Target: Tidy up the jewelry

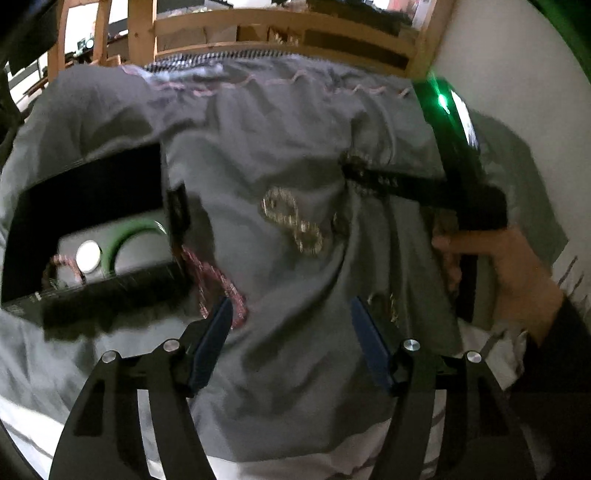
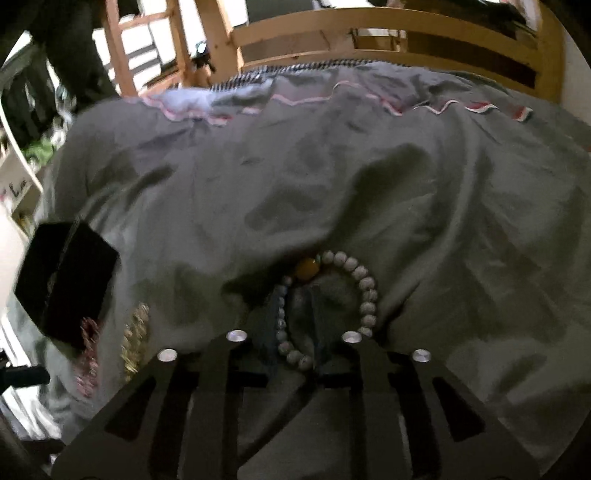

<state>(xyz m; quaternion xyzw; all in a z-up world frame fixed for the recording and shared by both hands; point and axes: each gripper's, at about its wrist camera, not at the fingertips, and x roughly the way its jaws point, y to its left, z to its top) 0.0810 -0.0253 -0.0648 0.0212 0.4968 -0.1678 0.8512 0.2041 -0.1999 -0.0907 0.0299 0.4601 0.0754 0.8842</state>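
Observation:
A black jewelry box (image 1: 92, 229) stands open at the left on a grey bedcover (image 1: 277, 129); it also shows in the right wrist view (image 2: 62, 280). A pink bracelet (image 1: 218, 284) hangs over its edge onto the cover. A gold chain bracelet (image 1: 295, 221) lies mid-cover. My left gripper (image 1: 291, 314) is open and empty, just before the pink bracelet. My right gripper (image 2: 295, 314) is nearly shut, its fingers on a white beaded bracelet (image 2: 365, 291) with an amber bead; it appears at the right in the left wrist view (image 1: 354, 170).
A wooden bed frame (image 2: 369, 33) runs along the far edge. A white wall (image 1: 517, 74) is at the right. A small white round object (image 1: 88, 254) and another pink piece (image 1: 61, 266) lie inside the box. More gold jewelry (image 1: 388, 306) lies near my left gripper's right finger.

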